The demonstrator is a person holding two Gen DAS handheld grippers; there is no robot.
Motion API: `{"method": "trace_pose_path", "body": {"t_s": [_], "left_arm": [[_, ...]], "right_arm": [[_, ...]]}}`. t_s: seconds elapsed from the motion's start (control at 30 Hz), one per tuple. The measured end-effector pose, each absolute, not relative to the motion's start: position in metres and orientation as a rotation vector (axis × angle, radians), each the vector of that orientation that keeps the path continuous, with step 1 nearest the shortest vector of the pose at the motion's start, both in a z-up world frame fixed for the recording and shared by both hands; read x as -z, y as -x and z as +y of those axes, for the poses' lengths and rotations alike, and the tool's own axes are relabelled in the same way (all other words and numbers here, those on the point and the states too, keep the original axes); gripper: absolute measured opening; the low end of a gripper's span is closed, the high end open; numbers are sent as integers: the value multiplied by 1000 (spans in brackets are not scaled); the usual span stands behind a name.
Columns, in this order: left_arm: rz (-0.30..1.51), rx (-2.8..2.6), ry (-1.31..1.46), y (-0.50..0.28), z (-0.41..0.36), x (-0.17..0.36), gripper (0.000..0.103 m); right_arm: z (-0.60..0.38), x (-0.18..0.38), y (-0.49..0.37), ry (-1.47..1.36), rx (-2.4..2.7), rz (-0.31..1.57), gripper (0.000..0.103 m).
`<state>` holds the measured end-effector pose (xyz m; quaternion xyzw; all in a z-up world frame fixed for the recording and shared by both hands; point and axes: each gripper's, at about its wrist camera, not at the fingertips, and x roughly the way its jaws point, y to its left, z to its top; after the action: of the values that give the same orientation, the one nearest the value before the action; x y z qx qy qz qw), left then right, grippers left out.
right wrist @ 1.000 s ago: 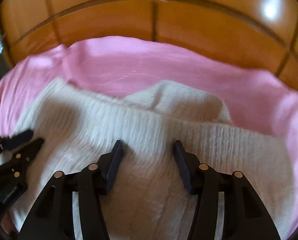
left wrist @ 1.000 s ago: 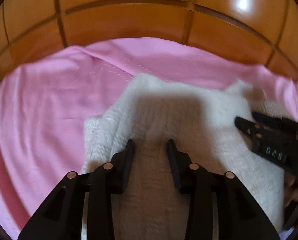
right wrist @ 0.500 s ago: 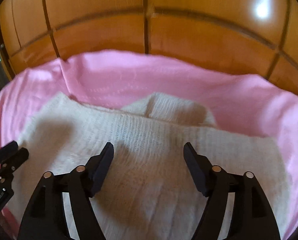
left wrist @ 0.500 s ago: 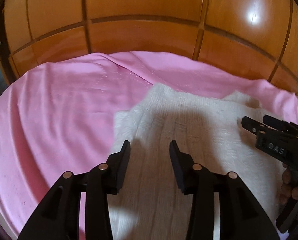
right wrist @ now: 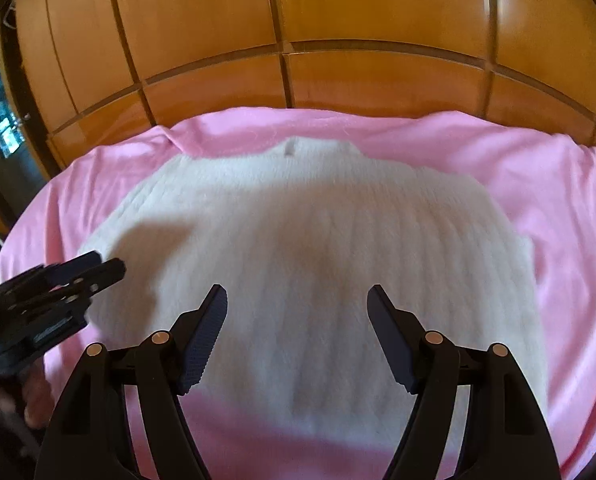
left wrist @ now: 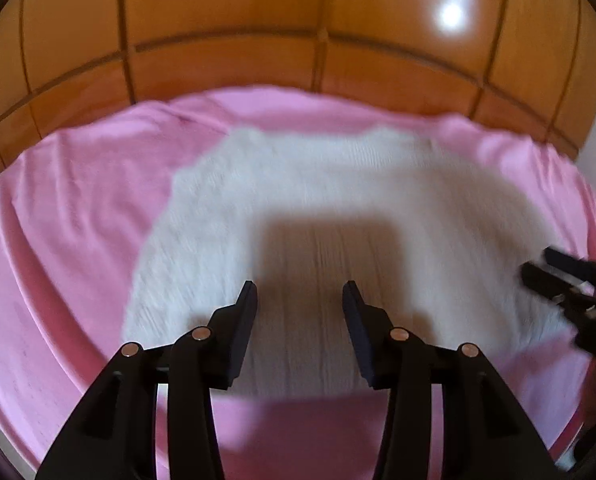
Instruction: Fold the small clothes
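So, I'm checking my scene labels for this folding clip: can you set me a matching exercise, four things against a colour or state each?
Things:
1. white knitted garment
2. bed sheet
3. panelled wall
4. right gripper

Colour or state:
a. pink, wrinkled
b. open, nothing between its fingers
c. lying flat on the sheet
d. glossy orange-brown wood

Pairs: 1-c, 2-a, 3-d, 4-b

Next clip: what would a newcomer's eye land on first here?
The white knitted garment, spread on the pink sheet in the centre. Both grippers hover above its near edge, fingers apart and empty: the left gripper, the right gripper. Glossy wooden panels fill the background.
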<state>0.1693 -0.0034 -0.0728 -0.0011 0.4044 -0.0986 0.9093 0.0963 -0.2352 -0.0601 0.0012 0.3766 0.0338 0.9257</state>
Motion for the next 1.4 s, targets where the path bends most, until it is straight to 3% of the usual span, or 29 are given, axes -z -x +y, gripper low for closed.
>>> {"method": "trace_pose_path", "body": {"t_s": [0.2,0.4,0.47,0.67,0.83,1.0,1.4], "left_arm": [[852,190,-82,-172,-5,99,51],[801,222,-44,-158,-19,66,50],[799,307,-21,-153,-34,61,55],[832,321,-176,-145,-77,96,56],[807,306,-143,-138,-69,76,56],[748,284,-137,-125,-63,57,63],[753,236,-74,-129,-41,50,67]], "right_arm": [[-286,103,-87,-52,51,801,72],[-272,104,-89,1,78,792,79],[-274,102,-89,-11,67,794,79],[-288,102,-81,-43,55,801,80],[-287,107,-78,-53,53,780,83],[-283,107,-78,-41,61,781,86],[-282,101,-81,-43,56,813,87]]}}
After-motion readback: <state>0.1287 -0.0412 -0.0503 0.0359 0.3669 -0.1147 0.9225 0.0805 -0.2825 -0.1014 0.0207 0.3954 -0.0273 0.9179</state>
